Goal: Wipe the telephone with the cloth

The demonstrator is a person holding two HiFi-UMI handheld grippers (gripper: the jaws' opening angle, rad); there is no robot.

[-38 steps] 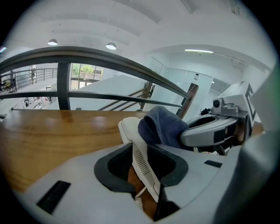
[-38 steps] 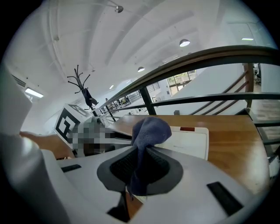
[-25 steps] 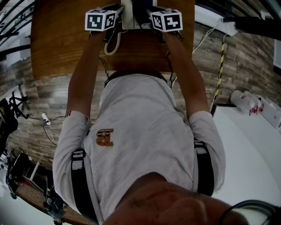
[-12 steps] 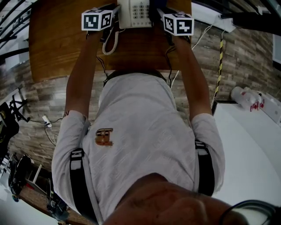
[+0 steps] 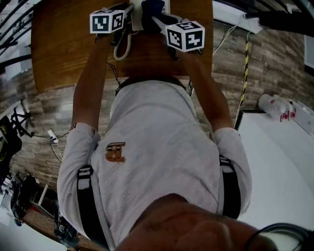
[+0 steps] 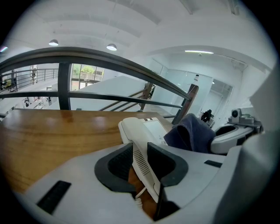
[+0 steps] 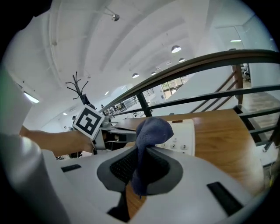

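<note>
A white telephone (image 6: 146,131) sits at the far edge of the wooden table (image 5: 64,44). My left gripper (image 6: 140,162) is shut on the telephone's left side, with that edge between its dark pads. In the head view the left gripper (image 5: 128,13) lies by the telephone (image 5: 138,19). My right gripper (image 7: 140,168) is shut on a dark blue cloth (image 7: 148,131). The cloth's bunched end rests on the telephone (image 7: 183,138), over the keypad. Seen from above, the right gripper (image 5: 158,19) reaches in from the right and the cloth (image 5: 153,6) covers the telephone's top.
The telephone's coiled cord (image 5: 122,49) hangs over the table in front of the left gripper. A dark railing (image 6: 109,59) runs just behind the table's far edge. A white counter (image 5: 279,162) with bottles (image 5: 274,110) stands to the right, and cables lie on the floor.
My right gripper has swung left and inward, bringing the cloth onto the telephone so the keypad is now covered. The left gripper has stayed on the telephone's left side.
</note>
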